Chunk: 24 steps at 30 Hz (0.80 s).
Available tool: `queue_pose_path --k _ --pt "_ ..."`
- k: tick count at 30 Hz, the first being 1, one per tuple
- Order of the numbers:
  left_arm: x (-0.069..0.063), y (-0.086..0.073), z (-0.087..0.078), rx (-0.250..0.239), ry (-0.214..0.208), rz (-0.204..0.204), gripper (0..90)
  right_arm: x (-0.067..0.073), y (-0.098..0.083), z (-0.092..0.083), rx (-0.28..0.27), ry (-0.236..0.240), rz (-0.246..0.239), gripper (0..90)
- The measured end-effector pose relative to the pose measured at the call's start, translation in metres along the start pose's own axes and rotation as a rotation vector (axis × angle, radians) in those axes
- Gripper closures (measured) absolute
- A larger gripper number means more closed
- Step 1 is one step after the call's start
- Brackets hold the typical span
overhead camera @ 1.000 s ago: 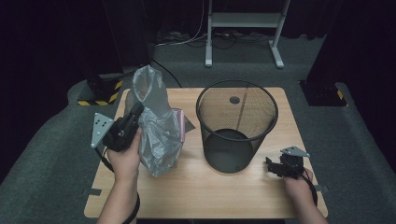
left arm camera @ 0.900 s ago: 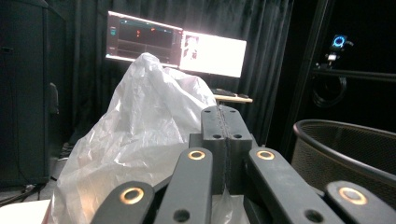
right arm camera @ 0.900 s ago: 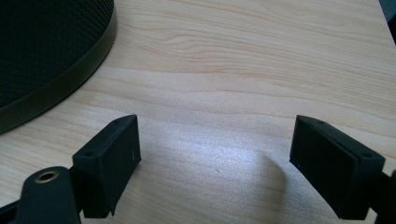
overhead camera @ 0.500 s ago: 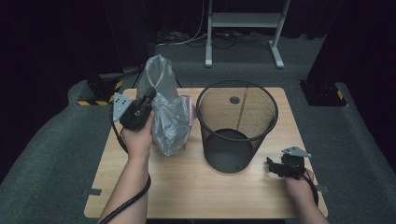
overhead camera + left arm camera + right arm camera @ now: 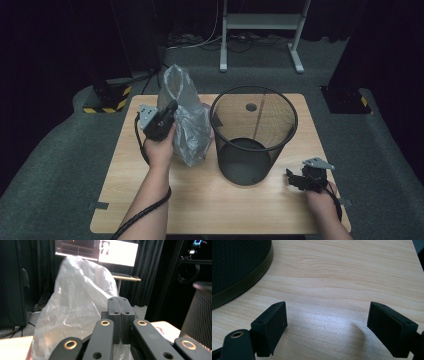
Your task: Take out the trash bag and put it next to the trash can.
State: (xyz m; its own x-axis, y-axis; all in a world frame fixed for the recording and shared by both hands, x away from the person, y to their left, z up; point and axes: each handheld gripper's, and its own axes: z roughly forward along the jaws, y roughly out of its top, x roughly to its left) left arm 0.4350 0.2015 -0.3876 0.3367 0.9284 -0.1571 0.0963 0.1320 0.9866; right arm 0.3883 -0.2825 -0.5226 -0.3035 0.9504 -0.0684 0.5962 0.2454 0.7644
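Pale wood-grain tabletop (image 5: 200,200) lies before you, ringed by dark carpet and black curtains. Nearest you on the right, your right hand rests on the table by its near right corner, holding the right gripper (image 5: 295,181) low over the wood; in the right gripper view (image 5: 327,322) its two black jaws stand wide apart with bare tabletop between them — nothing is gripped. Just beyond it and to its left stands the black mesh wastebasket (image 5: 252,137), upright with its mouth facing up, at about the middle of the table; its base rim (image 5: 242,282) curves across the upper left corner of the right gripper view. Left of the basket, your left hand holds the left gripper (image 5: 167,112) raised, its jaws pointing away from you and somewhat right. In the left gripper view (image 5: 120,312) the two pads are pressed flat together, clamped on the clear grey plastic bag (image 5: 75,305). That bag (image 5: 187,120) stands with its long axis roughly vertical, its crumpled top pointing up and away from you — its lower end is down by the tabletop, just beside the basket's left wall. Farther off, past the table's far edge, a grey metal stand (image 5: 260,30) sits on the carpet, and the left gripper view catches a lit screen (image 5: 117,251) behind the bag.
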Motion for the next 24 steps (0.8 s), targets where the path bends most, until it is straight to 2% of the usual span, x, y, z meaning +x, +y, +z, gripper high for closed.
queue_pose_path --k 12,18,24 --pt "-0.007 -0.041 -0.018 0.102 -0.025 0.011 89.7 0.002 0.000 0.001 0.006 0.001 -0.012 15.8" --pt "-0.010 -0.062 -0.024 0.188 -0.037 0.044 89.6 0.004 0.001 0.001 0.016 0.006 -0.016 15.8" --pt "-0.012 -0.078 -0.022 0.259 -0.041 0.044 89.5 0.004 0.001 0.002 0.020 0.008 -0.020 15.8"
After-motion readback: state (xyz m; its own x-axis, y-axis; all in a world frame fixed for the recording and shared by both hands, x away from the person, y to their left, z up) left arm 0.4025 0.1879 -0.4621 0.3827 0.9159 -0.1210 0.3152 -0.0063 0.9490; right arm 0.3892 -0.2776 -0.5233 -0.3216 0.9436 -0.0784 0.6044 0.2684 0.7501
